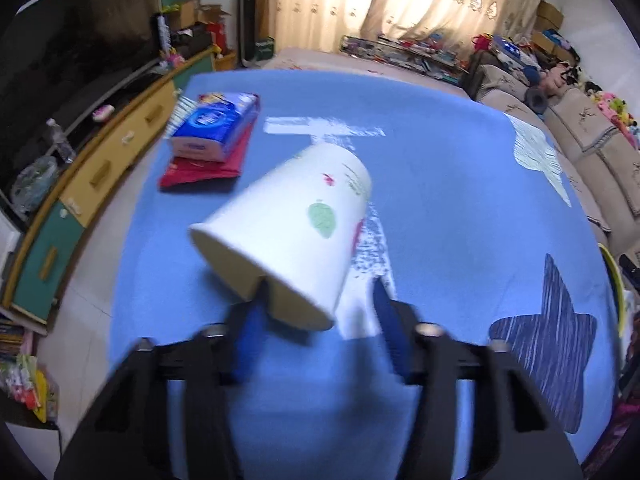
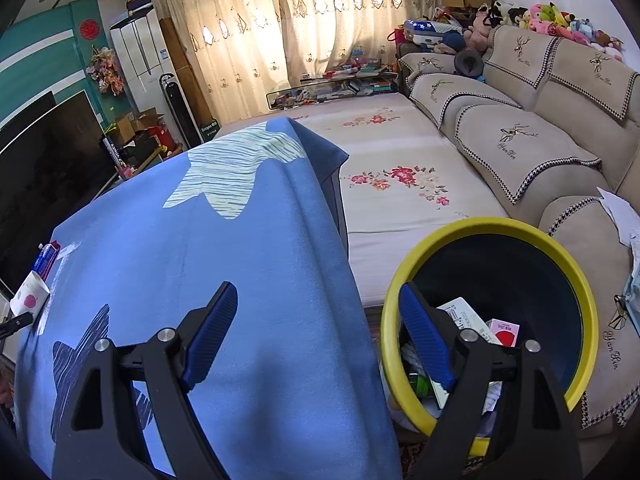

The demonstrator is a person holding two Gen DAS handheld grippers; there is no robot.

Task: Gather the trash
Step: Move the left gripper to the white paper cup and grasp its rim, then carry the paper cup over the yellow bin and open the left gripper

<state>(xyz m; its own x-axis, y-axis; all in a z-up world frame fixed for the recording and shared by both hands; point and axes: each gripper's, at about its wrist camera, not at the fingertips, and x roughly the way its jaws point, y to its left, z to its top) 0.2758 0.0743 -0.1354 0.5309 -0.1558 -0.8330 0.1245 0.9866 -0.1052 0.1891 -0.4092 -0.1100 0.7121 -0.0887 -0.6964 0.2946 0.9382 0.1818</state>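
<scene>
A white paper cup (image 1: 296,224) with green and red prints hangs tilted above the blue tablecloth (image 1: 460,208), mouth toward the camera. My left gripper (image 1: 320,300) has its jaws spread; the left finger (image 1: 250,328) sits inside the cup's rim, the right finger (image 1: 390,328) stands apart from the cup. The cup also shows small in the right wrist view (image 2: 30,294). My right gripper (image 2: 320,332) is open and empty over the table's right edge, beside the yellow-rimmed trash bin (image 2: 492,228) with boxes and paper in it.
A blue tissue pack (image 1: 216,126) lies on a red packet (image 1: 208,164) at the table's far left. A TV cabinet (image 1: 100,168) runs along the left. A beige sofa (image 2: 532,136) and a floral mat (image 2: 400,184) are to the right.
</scene>
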